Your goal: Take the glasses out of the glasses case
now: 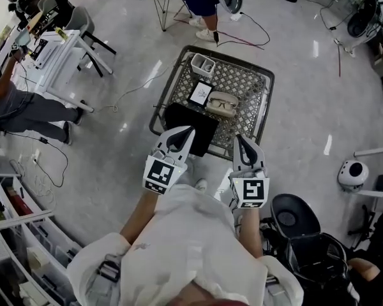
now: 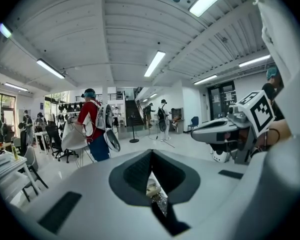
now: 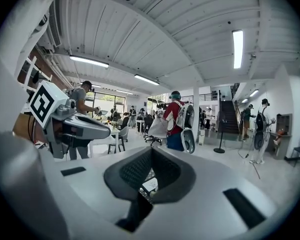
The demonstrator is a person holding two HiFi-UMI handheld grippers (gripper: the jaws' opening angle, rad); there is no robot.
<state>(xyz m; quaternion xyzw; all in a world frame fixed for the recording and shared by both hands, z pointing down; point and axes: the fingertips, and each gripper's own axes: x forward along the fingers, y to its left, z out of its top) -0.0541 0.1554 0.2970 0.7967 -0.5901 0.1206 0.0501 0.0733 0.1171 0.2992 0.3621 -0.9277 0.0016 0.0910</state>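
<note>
A beige glasses case [image 1: 224,98] lies open on the wire-mesh table [image 1: 255,89], with dark-framed glasses [image 1: 223,106] resting inside it. Both grippers hover at the table's near edge, short of the case and pointing toward it. My left gripper [image 1: 189,130] is shut and empty, above a black cloth [image 1: 198,123]. My right gripper [image 1: 239,138] is shut and empty too, near the table's front right. In the left gripper view the jaws [image 2: 151,153] meet, and only a sliver of table shows below them. The right gripper view shows the same of its jaws [image 3: 151,150].
A white wire basket [image 1: 203,63] stands at the table's far side, with a black-framed card [image 1: 200,94] just left of the case. Cables run over the floor. A person in red [image 2: 90,126] stands beyond the table, and a black chair [image 1: 295,217] sits to my right.
</note>
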